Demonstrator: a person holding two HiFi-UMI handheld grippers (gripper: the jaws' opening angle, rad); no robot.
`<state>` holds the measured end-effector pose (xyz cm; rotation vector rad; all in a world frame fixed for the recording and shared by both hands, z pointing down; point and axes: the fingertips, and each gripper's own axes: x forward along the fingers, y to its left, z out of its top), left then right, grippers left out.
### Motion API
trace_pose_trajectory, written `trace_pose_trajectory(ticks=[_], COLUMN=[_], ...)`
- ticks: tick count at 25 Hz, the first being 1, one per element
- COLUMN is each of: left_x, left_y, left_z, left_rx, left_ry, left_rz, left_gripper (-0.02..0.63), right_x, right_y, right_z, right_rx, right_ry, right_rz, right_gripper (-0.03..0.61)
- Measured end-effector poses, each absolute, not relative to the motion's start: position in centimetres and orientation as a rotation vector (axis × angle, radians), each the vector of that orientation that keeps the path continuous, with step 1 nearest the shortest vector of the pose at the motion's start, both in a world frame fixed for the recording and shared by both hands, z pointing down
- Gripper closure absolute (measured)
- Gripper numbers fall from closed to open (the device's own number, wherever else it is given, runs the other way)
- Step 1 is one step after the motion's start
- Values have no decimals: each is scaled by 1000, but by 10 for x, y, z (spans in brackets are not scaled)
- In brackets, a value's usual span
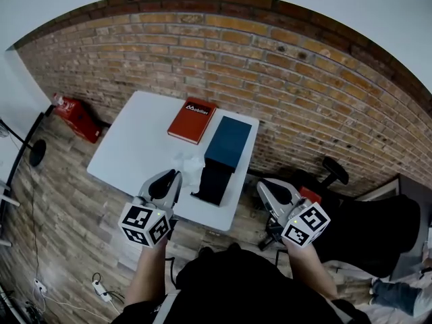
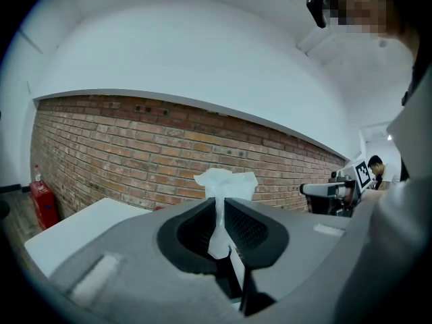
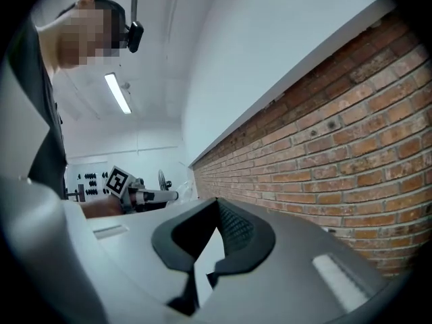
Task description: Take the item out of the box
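Table (image 1: 128, 155) bare at left, red book (image 1: 192, 120), box (image 1: 228, 142) crowding right side

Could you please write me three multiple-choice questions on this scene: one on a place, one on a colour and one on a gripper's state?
1. Where does the red booklet lie?
A. on the floor
B. on the white table, beside the blue box
C. on a chair

2. What colour is the crumpled sheet in the left gripper?
A. white
B. green
C. black

3. How do the right gripper's jaws stand?
A. clamped on the booklet
B. wide apart
C. together, with nothing between them

Answers:
1 B: the head view shows the booklet flat on the table next to the box.
2 A: the left gripper view shows a white sheet pinched.
3 C: the right gripper view shows the jaw tips meeting with nothing held.
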<state>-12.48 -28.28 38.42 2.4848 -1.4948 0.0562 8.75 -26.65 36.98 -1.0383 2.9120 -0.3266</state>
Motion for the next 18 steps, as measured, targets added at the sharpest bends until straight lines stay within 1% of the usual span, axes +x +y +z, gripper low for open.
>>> trace_pose_trajectory(ticks=[18], left_x=[-125], left_y=[-282], left_z=[380], left_rx=[2493], left_ry=[-1543], left_rz=[67], left_gripper=[571], right_x=[89], right_y=[-263], right_z=[385], right_rx=[-1029], right_ry=[2926], right_rz=[-378], right_gripper=[580])
